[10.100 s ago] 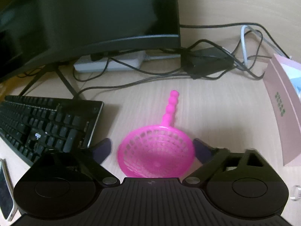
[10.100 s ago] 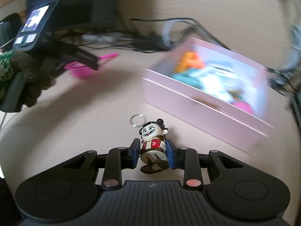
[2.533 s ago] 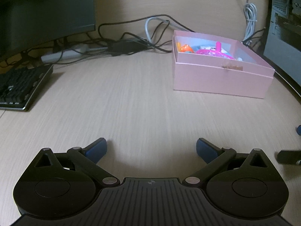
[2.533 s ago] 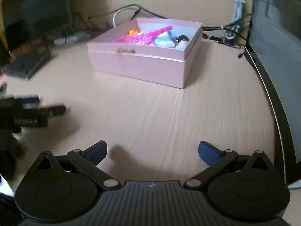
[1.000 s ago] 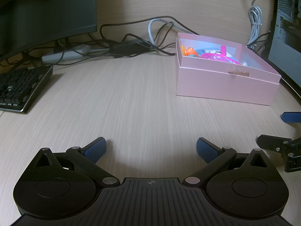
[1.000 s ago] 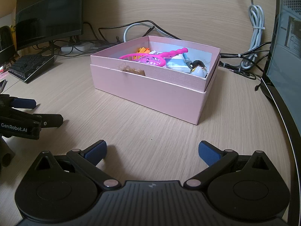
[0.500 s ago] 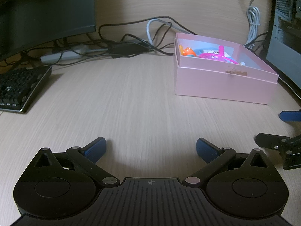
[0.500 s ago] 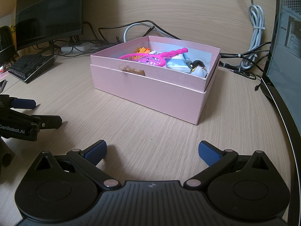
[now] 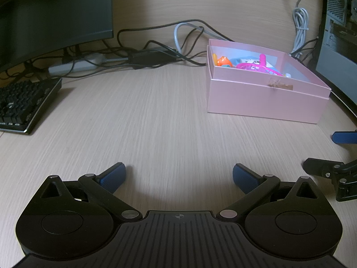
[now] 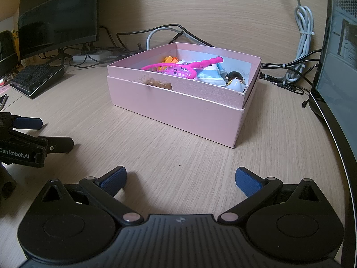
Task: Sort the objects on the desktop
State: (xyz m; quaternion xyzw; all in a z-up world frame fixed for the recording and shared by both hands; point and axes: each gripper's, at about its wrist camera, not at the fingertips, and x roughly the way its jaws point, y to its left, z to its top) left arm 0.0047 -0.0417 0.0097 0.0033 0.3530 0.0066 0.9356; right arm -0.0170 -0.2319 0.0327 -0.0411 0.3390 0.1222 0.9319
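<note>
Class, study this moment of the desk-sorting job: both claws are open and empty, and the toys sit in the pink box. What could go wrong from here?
1. The pink scoop lies on top of the pile with its handle near the rim of the pink box; a bump might tip it out.
2. The left claw and right claw hover close together and could collide.
3. Loose cables behind the box could snag.

Black grippers (image 9: 179,175) — blue pads (image 10: 112,178)
</note>
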